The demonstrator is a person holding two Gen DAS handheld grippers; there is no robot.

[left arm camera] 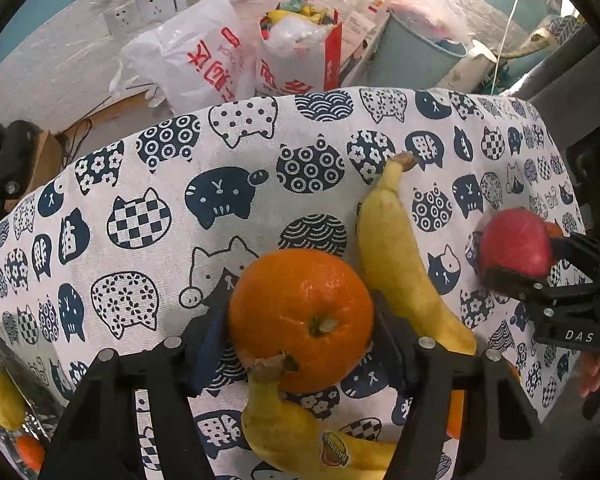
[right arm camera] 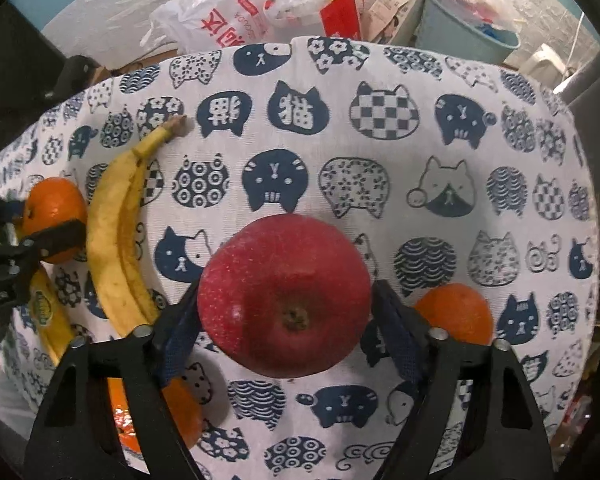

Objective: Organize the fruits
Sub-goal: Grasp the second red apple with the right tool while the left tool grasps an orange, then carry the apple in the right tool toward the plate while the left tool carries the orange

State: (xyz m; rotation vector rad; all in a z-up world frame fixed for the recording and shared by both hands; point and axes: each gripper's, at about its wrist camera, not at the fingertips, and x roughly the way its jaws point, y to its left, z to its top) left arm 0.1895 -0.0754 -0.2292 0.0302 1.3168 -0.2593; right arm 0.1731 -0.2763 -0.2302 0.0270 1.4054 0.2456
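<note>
Left tool (left arm camera: 300, 328) clamped on an orange (left arm camera: 300, 320), above the cat-print surface (left arm camera: 148, 184). Right tool (right arm camera: 286, 312) clamped on a red apple (right arm camera: 284, 300). Between them, 1 banana (left arm camera: 404, 264) flat on the cloth; another banana (left arm camera: 300, 436) beneath the orange.

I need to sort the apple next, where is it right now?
The red apple sits centre of the right wrist view, gripped between the right gripper jaws above the cat-print cloth, with a banana to its left and an orange behind right.
</note>
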